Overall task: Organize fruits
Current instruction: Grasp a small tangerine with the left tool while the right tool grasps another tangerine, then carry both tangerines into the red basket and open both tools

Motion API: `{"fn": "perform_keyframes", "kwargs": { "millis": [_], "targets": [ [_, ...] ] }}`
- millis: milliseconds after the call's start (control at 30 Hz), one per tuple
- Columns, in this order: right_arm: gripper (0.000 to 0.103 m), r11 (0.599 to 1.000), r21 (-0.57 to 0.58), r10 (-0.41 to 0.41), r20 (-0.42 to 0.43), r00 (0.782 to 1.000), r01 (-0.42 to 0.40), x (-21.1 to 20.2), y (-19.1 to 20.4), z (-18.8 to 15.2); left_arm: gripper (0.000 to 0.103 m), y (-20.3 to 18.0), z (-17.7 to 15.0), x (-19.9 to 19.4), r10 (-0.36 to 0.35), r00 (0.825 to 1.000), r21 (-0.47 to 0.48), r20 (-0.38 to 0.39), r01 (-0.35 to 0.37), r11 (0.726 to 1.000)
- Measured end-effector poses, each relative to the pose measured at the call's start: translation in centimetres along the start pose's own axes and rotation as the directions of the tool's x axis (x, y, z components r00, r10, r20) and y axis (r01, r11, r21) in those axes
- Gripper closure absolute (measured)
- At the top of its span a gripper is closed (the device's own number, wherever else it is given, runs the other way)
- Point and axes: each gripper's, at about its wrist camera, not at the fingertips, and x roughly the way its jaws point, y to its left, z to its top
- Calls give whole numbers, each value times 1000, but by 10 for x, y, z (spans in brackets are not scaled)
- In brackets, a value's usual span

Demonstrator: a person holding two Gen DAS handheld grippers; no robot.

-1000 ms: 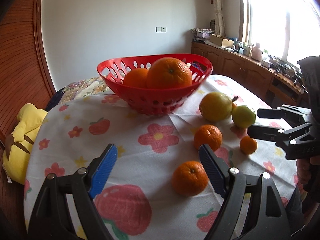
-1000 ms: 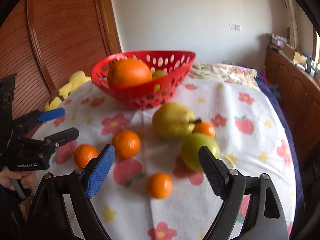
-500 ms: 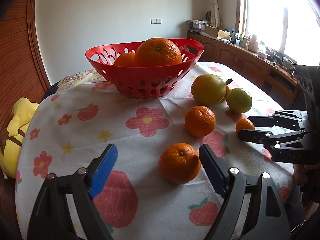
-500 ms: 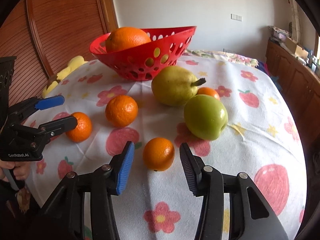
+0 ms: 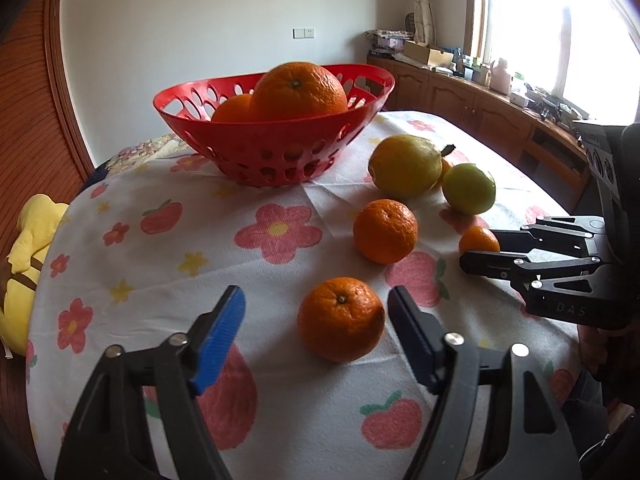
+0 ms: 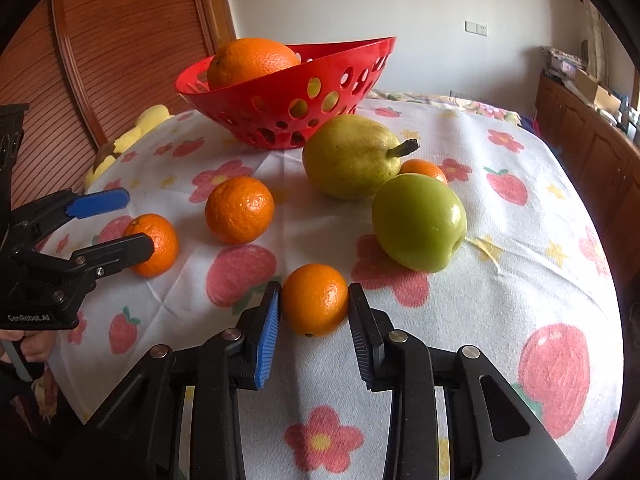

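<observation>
A red basket (image 5: 276, 160) at the back of the flowered table holds a large orange (image 5: 300, 88) and a second one. In front lie a pear (image 6: 352, 156), a green apple (image 6: 418, 220) and a mandarin (image 6: 239, 209). My right gripper (image 6: 314, 304) is shut on a small orange (image 6: 315, 300), both pads against its sides, the fruit still on the cloth. My left gripper (image 5: 316, 300) straddles another orange (image 5: 342, 318). Its jaws are closing, and the blue pad stands clear of the fruit.
A tiny orange (image 6: 424, 170) is tucked behind the pear. A yellow plush toy (image 5: 28, 240) lies off the table's left edge. Wooden cabinets (image 5: 500, 120) run under the window on the right, and a slatted wooden door (image 6: 120, 60) stands on the left.
The right jaws have shut on the small orange after sinking toward the cloth. The left jaws have narrowed around the near orange.
</observation>
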Motion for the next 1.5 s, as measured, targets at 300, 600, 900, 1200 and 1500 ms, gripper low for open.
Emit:
{"fn": "perform_keyframes", "kwargs": {
  "millis": [300,600,900,1200,1500],
  "targets": [
    [71,1000,3,5,3,1000,-5,0,0,0,40,-9,-3,7,1,999,-6,-43,-2,1000],
    [71,1000,-4,23,4,1000,-23,-1,-1,-1,57,-15,-3,8,8,998,11,-62,-8,1000],
    [71,999,-7,38,15,999,-37,-3,0,-1,57,-13,6,-2,19,999,15,-51,-18,1000],
    [71,999,-1,48,30,998,-48,-6,-2,-3,57,-7,19,-11,29,999,-6,-17,-29,1000],
    [71,999,-1,52,58,997,-52,-12,-3,-3,57,7,43,-34,57,997,-23,54,-56,998]
  ]
}}
